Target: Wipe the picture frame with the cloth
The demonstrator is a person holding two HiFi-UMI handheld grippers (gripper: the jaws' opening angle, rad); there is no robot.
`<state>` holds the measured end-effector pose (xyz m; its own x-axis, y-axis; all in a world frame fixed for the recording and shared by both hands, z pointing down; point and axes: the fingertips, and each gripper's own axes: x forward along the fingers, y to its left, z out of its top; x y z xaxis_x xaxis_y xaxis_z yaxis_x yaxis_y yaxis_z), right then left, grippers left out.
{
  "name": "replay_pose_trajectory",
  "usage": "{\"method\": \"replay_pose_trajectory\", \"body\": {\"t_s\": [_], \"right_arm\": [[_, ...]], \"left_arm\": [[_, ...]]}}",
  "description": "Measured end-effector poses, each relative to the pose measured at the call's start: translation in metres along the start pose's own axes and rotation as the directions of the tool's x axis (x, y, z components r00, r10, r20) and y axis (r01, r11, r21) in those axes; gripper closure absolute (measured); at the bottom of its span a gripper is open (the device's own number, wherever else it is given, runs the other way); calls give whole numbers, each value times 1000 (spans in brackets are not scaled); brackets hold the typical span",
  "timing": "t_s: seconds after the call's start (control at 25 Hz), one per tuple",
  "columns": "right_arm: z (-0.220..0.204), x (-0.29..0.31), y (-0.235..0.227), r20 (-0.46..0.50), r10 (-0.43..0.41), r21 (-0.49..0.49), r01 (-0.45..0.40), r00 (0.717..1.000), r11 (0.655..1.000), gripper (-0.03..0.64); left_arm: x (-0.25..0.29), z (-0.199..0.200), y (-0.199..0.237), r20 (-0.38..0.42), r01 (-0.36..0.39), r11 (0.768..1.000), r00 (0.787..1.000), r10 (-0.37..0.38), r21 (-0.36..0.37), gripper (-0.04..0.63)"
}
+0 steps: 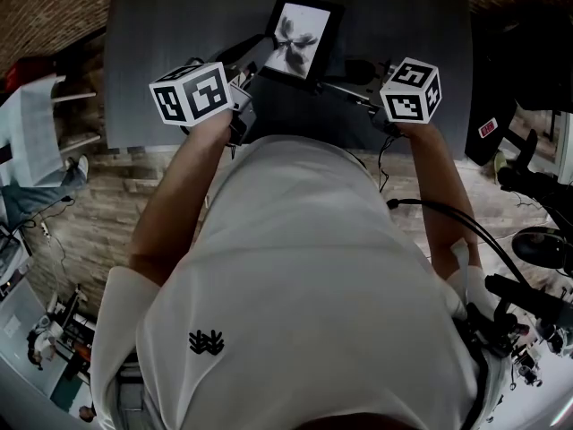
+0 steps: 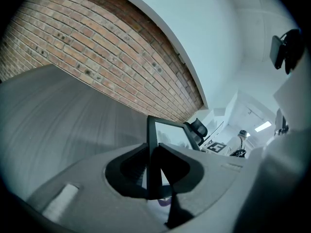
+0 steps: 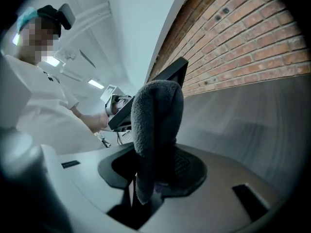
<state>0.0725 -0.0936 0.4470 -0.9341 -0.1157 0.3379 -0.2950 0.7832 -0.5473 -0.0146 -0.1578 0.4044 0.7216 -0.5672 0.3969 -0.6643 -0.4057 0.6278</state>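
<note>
Item: picture frame (image 1: 300,36) — black border, pale print, held tilted above the grey table (image 1: 170,25).
Left gripper (image 2: 154,166): jaws clamped on the frame's left edge.
Right gripper (image 3: 155,171): jaws closed on a bunched grey cloth (image 3: 156,113), just beside the frame's lower right corner; contact cannot be told.
Handling: the left clamp should hold firm while the cloth is laid flat on the glass and drawn across in overlapping strokes — lightly, lest the frame twist in the jaws.

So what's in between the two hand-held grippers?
The picture frame, shown in the head view. The left hand-held gripper clamps its edge; the right hand-held gripper holds the cloth.
</note>
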Motion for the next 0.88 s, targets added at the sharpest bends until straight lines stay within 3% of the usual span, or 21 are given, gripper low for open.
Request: {"method": "replay_pose_trajectory", "body": {"t_s": [0.24,0.32,0.64,0.88], "right_arm": [[-28,15,25,-98,112,-1,-112,989,994,476],[-30,17,22,-109,116,9,-115,987,993,476],[15,-11,-25,28,-14,29,13,1000,999,476],[29,2,-14,30,46,4,-46,998,999,476]], "left_arm": [[-1,3,0,18,1,1000,1000,-1,-8,520],[-4,5,0,21,7,1000,1000,-7,-15,520],[-10,0,-17,19,39,999,999,-39,2,520],[-12,-2,-21,24,49,999,999,-49,-4,520]]}}
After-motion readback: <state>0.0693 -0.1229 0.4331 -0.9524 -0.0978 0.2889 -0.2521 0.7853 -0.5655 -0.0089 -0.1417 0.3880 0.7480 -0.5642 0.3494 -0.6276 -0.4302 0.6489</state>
